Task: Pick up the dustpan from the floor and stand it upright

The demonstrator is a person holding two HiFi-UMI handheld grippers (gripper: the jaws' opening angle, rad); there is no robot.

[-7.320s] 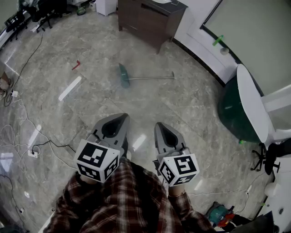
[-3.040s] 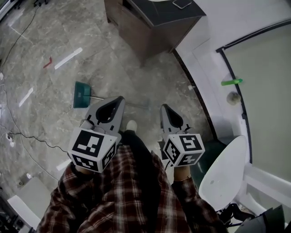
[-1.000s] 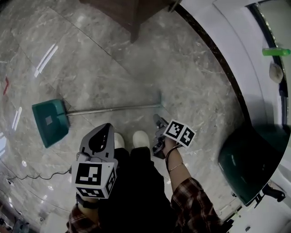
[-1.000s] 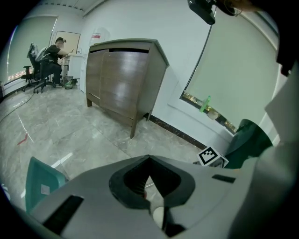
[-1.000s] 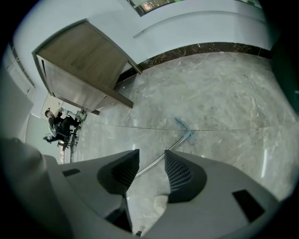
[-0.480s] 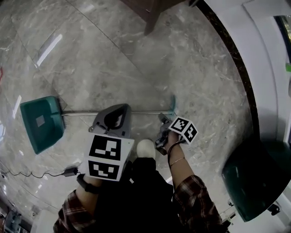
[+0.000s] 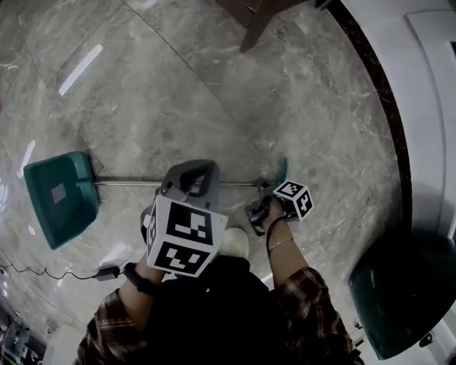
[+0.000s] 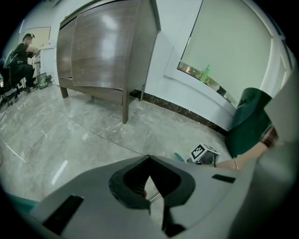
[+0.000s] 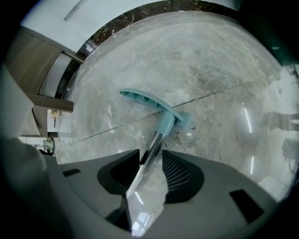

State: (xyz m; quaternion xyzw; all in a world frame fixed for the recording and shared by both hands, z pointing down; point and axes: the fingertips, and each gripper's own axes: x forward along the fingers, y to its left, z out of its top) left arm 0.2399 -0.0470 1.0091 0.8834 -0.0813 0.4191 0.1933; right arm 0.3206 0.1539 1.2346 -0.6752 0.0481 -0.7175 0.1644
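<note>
The dustpan lies flat on the marble floor, with its teal pan at the left. Its metal pole runs right to a teal handle. My right gripper is down at the pole's handle end. In the right gripper view the pole passes between the jaws of my right gripper, which stand apart around it, open. The teal handle lies just beyond. My left gripper hovers over the pole's middle. It is shut, with nothing held.
A brown cabinet stands ahead; its leg shows at the top. A white wall with dark skirting curves along the right. A dark green seat sits at lower right. A cable with an adapter lies at left.
The person walked up to the dustpan. The right gripper dropped down to the pole near the handle, and the left gripper moved forward over the pole.
</note>
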